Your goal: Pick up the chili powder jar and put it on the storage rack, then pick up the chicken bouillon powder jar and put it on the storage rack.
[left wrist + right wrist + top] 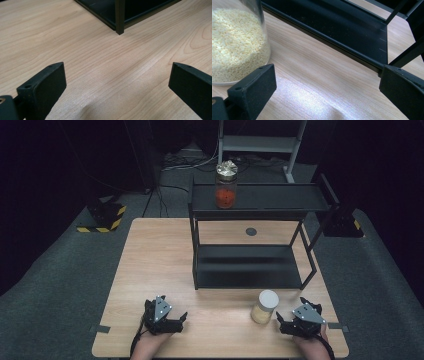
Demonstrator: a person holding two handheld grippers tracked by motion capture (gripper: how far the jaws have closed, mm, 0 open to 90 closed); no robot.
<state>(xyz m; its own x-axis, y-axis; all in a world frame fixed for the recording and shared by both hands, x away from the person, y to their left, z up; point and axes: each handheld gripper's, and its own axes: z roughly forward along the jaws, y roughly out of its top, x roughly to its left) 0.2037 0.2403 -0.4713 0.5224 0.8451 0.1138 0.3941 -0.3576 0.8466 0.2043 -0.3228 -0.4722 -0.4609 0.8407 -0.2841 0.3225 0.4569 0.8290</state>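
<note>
High view — grain jar (265, 306) stood on table (155, 255) before rack (250, 240), just beside right gripper (282, 322); left gripper (182, 318) idle. A reach is judged pending.

Left gripper view — jaws spread, nothing held.

Right gripper view — jaws spread; jar (237, 42) offset left, top cut off. Recentring is called for.

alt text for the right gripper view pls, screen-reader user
The right gripper is open over a light wooden table, its two black jaws wide apart with nothing between them. A clear jar of pale yellow grains stands on the table at the left, beside the left jaw. Behind runs the low bottom shelf of a black metal rack.
</note>
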